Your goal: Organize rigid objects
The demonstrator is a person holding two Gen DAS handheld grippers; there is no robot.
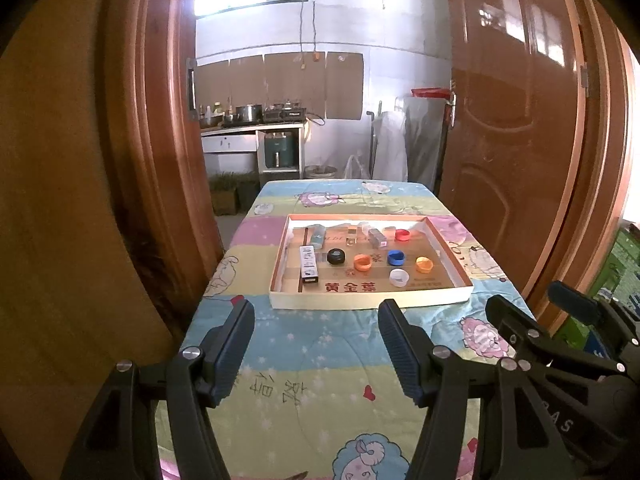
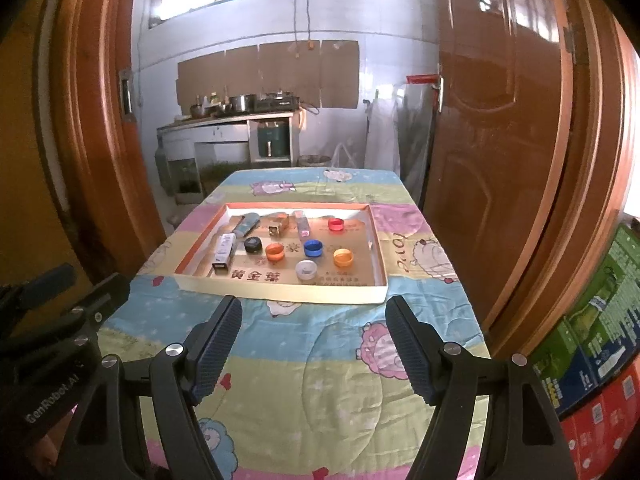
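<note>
**Caps and Little Boxes Wait in a Tray**

Brown wooden doors stand open at both sides, and behind them is a kitchen with pots on a counter. Up front is a table with a bright cartoon cloth that has sheep and stars on it.

On the cloth sits a flat cardboard tray with an orange rim. All the small things are inside it. A long white box lies near the tray's left wall. Next to it is a black cap, then an orange cap, then a blue cap. A yellow-orange cap sits farther right, and a white cap is closest to the front rim. A red cap is at the back, apart from the rest. Near the back wall lie a pale blue tube and some small clear or shiny pieces (they are too blurry to name for sure).

The left gripper hangs over the cloth, in front of the tray, with its two dark fingers spread wide and nothing between them. The right gripper does the same, fingers wide apart and holding nothing. Both are near the tray's front rim. Stacked colorful cartons sit by the right door.
</note>
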